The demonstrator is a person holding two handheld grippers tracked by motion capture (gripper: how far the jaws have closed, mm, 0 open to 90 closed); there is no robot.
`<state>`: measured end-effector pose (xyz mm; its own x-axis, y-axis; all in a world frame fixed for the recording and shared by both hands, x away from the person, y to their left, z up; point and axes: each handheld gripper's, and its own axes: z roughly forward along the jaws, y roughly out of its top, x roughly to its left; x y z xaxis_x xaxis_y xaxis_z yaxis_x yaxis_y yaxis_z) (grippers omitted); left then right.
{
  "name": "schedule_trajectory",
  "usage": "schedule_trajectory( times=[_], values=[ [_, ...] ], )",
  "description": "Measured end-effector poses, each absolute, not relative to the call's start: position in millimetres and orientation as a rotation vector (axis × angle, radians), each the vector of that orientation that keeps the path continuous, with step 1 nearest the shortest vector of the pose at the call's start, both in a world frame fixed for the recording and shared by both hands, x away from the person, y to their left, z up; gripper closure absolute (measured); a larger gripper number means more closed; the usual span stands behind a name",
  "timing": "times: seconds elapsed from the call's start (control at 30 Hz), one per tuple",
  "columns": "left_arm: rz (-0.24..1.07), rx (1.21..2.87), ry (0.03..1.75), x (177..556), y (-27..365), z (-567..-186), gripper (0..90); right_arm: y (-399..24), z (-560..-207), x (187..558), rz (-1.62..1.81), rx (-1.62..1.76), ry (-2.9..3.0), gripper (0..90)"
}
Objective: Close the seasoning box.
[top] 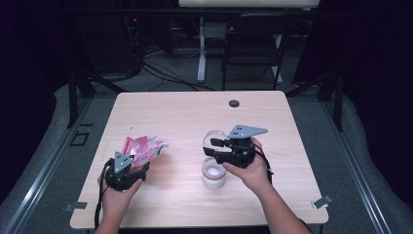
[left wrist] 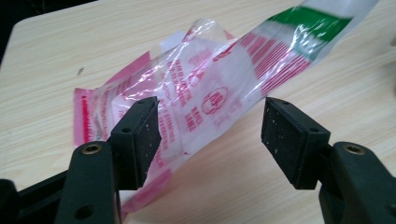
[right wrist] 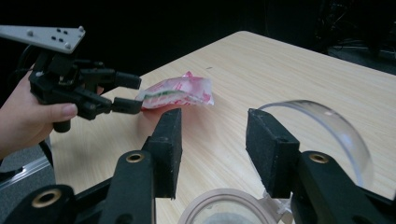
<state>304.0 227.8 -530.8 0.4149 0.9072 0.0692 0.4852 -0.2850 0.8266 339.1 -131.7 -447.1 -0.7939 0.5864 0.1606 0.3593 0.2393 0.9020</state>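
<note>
A crumpled clear plastic bag [top: 144,147] printed in red and pink, with a green band, lies on the left half of the table. My left gripper [top: 139,166] points at its near end. In the left gripper view the bag [left wrist: 219,79] runs between the open jaws of that gripper [left wrist: 210,135], and the pads do not press on it. A small clear cup [top: 214,174] with white contents stands right of centre. Its dome lid [top: 214,135] is flipped back, away from me. My right gripper [top: 213,148] hovers open over the cup, with the lid [right wrist: 327,130] beside its right jaw.
The light wooden table [top: 185,112] has a black grommet hole [top: 234,103] near its far edge. A dark folding chair [top: 253,44] and cables stand on the floor beyond. The left gripper [right wrist: 133,93] and its hand sit far left in the right gripper view.
</note>
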Motion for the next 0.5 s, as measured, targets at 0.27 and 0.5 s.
schedule_trajectory(
  times=[0.27, 0.5],
  values=[
    [0.654, 1.917, 1.146, 299, 217, -530, 37.1, -143, -442, 345, 1.562, 0.941, 2.258, 59.4],
    [0.648, 1.952, 1.116, 299, 208, -532, 37.4, -161, -438, 351, 1.530, 0.988, 2.210, 61.1]
  ],
)
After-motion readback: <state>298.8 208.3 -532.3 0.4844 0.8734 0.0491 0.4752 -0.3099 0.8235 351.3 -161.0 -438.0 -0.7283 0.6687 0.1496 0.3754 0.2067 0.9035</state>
